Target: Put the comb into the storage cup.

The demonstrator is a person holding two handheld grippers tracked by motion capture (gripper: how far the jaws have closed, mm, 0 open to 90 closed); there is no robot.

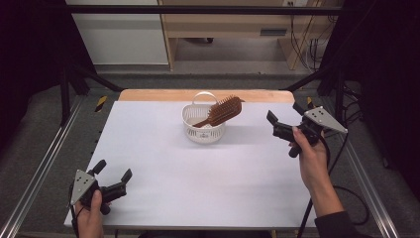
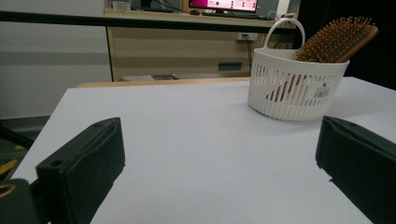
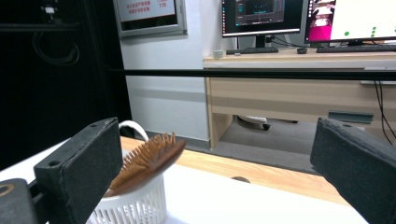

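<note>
Left gripper (image 1: 113, 173) parked low at worktop (image 1: 208, 168) near corner, fingers wide, empty. Brush (image 1: 221, 111) mid-far, handle down in basket (image 1: 203, 130), head leaning out over right rim. Right gripper (image 1: 283, 119) just right, fingers wide, empty. Best approach level from right; pinch head edges, lift straight up.

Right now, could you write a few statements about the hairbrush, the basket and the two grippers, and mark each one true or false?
1. The hairbrush sits in the white basket, handle down. True.
2. The left gripper is shut on the hairbrush. False: it is open, near the table's front edge.
3. The right gripper is open, right of the basket. True.
4. The basket lies tipped over. False: it stands upright on the table.
</note>
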